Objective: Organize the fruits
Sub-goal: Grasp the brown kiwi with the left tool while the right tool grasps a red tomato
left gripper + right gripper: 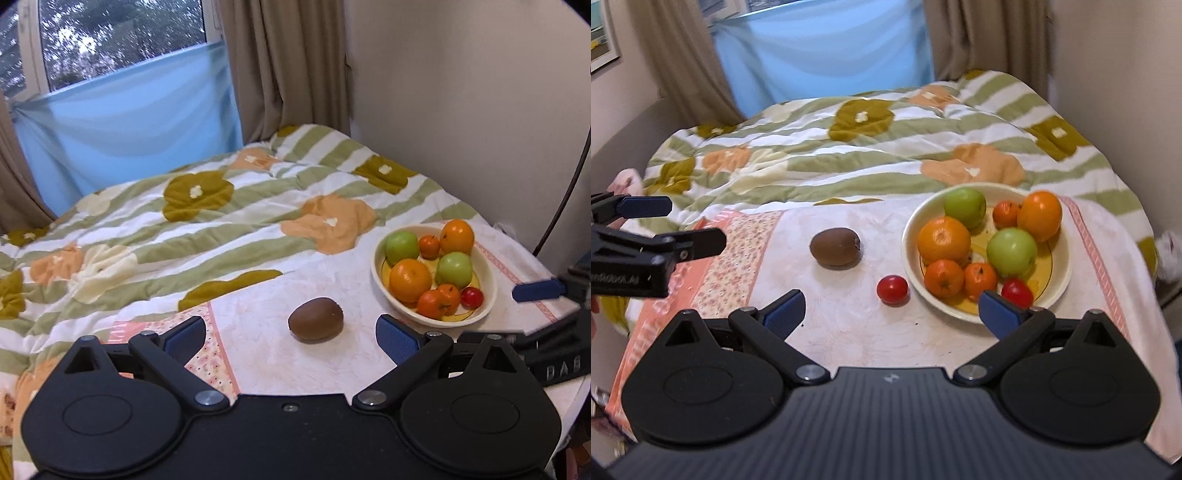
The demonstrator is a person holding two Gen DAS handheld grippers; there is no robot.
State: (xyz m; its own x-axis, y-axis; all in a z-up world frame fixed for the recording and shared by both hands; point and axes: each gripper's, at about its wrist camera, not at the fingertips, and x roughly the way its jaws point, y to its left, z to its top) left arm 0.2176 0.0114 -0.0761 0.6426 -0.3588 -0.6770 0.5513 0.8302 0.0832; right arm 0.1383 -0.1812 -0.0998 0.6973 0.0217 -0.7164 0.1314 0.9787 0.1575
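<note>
A cream bowl on the white cloth holds two green apples, two oranges, three tangerines and one small red fruit. A brown kiwi and a second red fruit lie on the cloth beside it. The left gripper and right gripper both hover spread wide, grasping nothing.

Kiwi and tomato beside bowl
</note>
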